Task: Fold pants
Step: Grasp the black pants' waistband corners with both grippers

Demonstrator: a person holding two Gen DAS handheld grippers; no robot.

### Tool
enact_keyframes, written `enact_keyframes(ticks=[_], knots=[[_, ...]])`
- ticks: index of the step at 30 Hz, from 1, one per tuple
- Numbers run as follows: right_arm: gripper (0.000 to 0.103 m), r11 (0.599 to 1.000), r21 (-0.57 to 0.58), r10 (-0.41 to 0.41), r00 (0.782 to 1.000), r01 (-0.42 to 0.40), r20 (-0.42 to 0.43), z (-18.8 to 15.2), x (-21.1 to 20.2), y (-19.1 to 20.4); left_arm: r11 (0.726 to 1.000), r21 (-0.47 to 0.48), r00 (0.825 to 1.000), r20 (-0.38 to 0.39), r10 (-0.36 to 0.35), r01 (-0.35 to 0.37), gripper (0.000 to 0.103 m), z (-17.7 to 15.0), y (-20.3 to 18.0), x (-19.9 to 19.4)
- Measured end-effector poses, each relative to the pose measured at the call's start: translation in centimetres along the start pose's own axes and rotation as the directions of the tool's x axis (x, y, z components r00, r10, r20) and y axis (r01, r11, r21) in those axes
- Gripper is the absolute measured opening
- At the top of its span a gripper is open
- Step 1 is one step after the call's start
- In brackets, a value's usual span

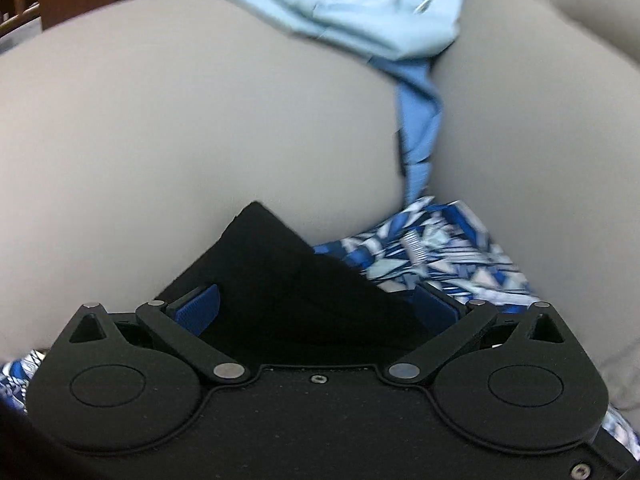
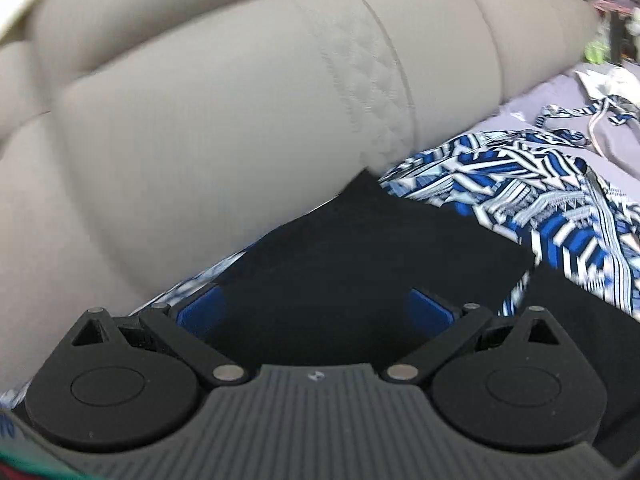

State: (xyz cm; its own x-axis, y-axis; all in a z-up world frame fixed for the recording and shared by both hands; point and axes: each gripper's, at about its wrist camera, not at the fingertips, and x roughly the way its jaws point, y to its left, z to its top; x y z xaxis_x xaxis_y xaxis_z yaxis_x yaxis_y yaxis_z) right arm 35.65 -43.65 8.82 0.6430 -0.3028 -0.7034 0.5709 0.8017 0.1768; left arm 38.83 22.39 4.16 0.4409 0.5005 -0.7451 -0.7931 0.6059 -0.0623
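Grey sofa cushions [image 1: 200, 120] filled both views as we held the left gripper [image 1: 316, 312] and right gripper [image 2: 316, 316] spread wide and gripping nothing, black pants [image 2: 360, 248] lying directly ahead between each pair of fingers, over patterned blue cloth [image 2: 540, 200].

Both views are evenly and softly lit, with no glare or hard shadows. Motion blur smears the light blue cloth [image 1: 340, 12] and the patterned fabric [image 2: 540, 200] (worst near the edges), where the fisheye bends the sofa cushions [image 2: 200, 120].
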Motion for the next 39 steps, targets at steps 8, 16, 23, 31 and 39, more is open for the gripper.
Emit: enact_keyframes(ticks=[8, 16, 23, 31, 39], knots=[[0.103, 0.991, -0.086, -0.101, 0.995, 0.100, -0.004, 2.1, 7.9, 3.7, 0.993, 0.048, 0.994, 0.006, 0.106, -0.106, 0.103, -1.3, -0.8, 2.1], [0.103, 0.970, -0.180, -0.180, 0.980, 0.162, -0.087, 2.5, 14.4, 7.1, 0.987, 0.071, 0.990, 0.030, 0.140, -0.142, 0.103, -2.0, -1.2, 2.0], [0.015, 0.948, -0.262, -0.199, 0.979, 0.180, -0.046, 1.5, 13.7, 6.7, 0.984, 0.143, 0.992, 0.077, 0.095, -0.106, 0.011, -1.6, -0.9, 0.8], [0.002, 0.986, -0.148, -0.086, 0.996, 0.083, -0.018, 3.0, 7.7, 2.5, 0.986, 0.162, 0.992, 0.117, -0.053, 0.033, 0.001, -0.5, 1.5, -4.0], [0.002, 0.989, -0.145, -0.018, 0.999, 0.025, 0.045, 2.9, -1.2, -2.4, 0.966, 0.232, 0.981, 0.127, -0.148, 0.116, 0.001, 0.7, 4.9, -10.0]])
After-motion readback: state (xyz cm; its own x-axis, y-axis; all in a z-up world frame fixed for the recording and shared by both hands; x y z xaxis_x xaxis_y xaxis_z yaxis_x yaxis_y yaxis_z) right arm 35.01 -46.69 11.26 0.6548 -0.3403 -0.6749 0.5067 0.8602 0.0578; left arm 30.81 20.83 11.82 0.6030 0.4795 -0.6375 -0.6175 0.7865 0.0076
